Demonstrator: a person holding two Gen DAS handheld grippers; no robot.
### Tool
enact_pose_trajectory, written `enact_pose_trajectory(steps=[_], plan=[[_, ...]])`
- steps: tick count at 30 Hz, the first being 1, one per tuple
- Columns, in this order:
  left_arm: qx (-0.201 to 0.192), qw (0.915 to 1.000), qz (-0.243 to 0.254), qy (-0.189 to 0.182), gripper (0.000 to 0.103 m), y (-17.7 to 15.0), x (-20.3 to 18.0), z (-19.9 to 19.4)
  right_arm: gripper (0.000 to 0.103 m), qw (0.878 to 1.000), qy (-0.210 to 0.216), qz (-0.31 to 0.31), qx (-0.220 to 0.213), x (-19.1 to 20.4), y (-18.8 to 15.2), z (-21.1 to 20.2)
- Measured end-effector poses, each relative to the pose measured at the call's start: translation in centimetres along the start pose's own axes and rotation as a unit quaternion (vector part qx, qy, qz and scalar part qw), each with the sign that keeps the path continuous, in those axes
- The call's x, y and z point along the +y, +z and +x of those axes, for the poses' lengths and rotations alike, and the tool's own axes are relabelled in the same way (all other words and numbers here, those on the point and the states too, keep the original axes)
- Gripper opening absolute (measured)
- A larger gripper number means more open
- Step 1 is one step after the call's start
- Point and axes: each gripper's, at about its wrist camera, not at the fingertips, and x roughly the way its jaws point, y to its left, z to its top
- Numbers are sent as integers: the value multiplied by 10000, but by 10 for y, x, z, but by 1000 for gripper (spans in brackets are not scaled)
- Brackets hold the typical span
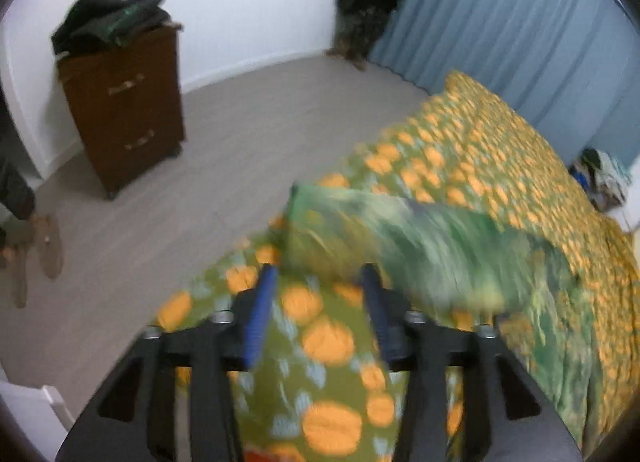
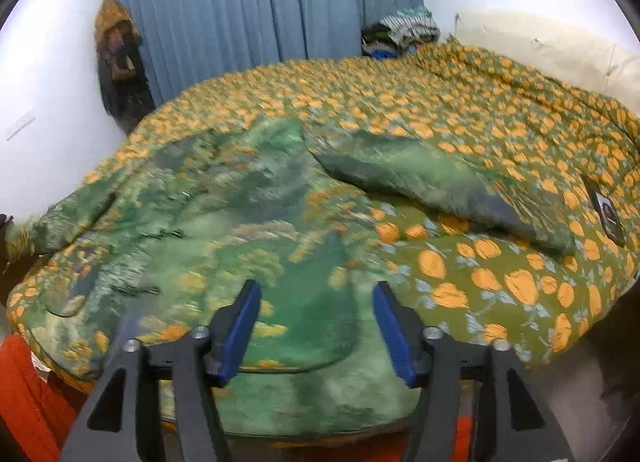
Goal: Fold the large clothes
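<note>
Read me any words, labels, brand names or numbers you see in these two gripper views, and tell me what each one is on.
No readable text in either view.
The dark flat object on the bedspread, possibly a phone, shows a pale patch too small and blurred to read.
The green garment and bedspread carry only patterns, no lettering.
The brown drawer cabinet shows handles, no label.

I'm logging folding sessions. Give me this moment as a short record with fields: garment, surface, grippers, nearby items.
garment: green patterned garment, spread on the bed, one sleeve lying out to the side
surface: bedspread with orange print
left gripper: open, nothing between the fingers
right gripper: open, above the garment's near edge
nearby: brown drawer cabinet with dark clothes on top; blue curtain
</note>
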Motion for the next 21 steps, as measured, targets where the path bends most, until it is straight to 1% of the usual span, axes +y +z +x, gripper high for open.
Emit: enact_pose_trajectory(steps=[1,2,3,4,5,7,8,9,11,12,13,14,15,16,17,18,19,20,21], plan=[[178,9994,142,-262,64,-15,-7,1,75,9998,-25,42,207,-11,1,7],[370,9975,283,-527,67,-28,-15,2,75,9990,-32,113,435,-22,2,16],[664,9929,471,-872,73,-45,-29,6,75,9975,-16,177,679,-32,2,25],[1044,9840,709,-1258,74,-69,-48,12,75,9965,1,233,805,-39,2,30],[1319,9758,887,-1505,74,-88,-65,17,75,9944,59,322,1009,-50,2,39],[1838,9579,1265,-1810,74,-122,-101,33,75,9921,207,328,1192,-58,0,48],[2043,9491,1457,-1905,74,-136,-119,41,75,9902,356,282,1318,-60,-1,54],[2179,9429,1611,-1935,74,-146,-132,48,75,9885,422,187,1440,-59,-2,61],[2437,9307,1916,-1940,74,-168,-156,61,75,9876,368,113,1521,-58,-3,68],[2551,9258,2007,-1938,75,-177,-164,64,75,9854,583,135,1596,-55,-5,73],[2654,9215,2074,-1934,79,-184,-169,68,75,9818,822,172,1704,-53,-7,78],[2687,9196,2126,-1921,82,-187,-171,71,75,9804,894,173,1747,-52,-9,81],[2668,9197,2164,-1899,84,-189,-173,70,75,9800,881,114,1778,-49,-11,86],[2639,9206,2192,-1866,82,-190,-176,72,75,9803,820,57,1794,-47,-13,90],[2623,9202,2197,-1900,76,-191,-177,71,75,9802,824,78,1801,-46,-13,92],[2648,9179,2190,-1986,50,-187,-181,74,75,9802,849,167,1780,-47,-13,92],[2687,9137,2180,-2131,32,-190,-184,70,74,9802,872,280,1757,-47,-12,91],[2617,9148,2211,-2138,29,-191,-186,65,67,9804,902,324,1723,-47,-10,89],[2569,9150,2261,-2136,22,-193,-188,61,45,9810,905,297,1688,-45,-9,86]])
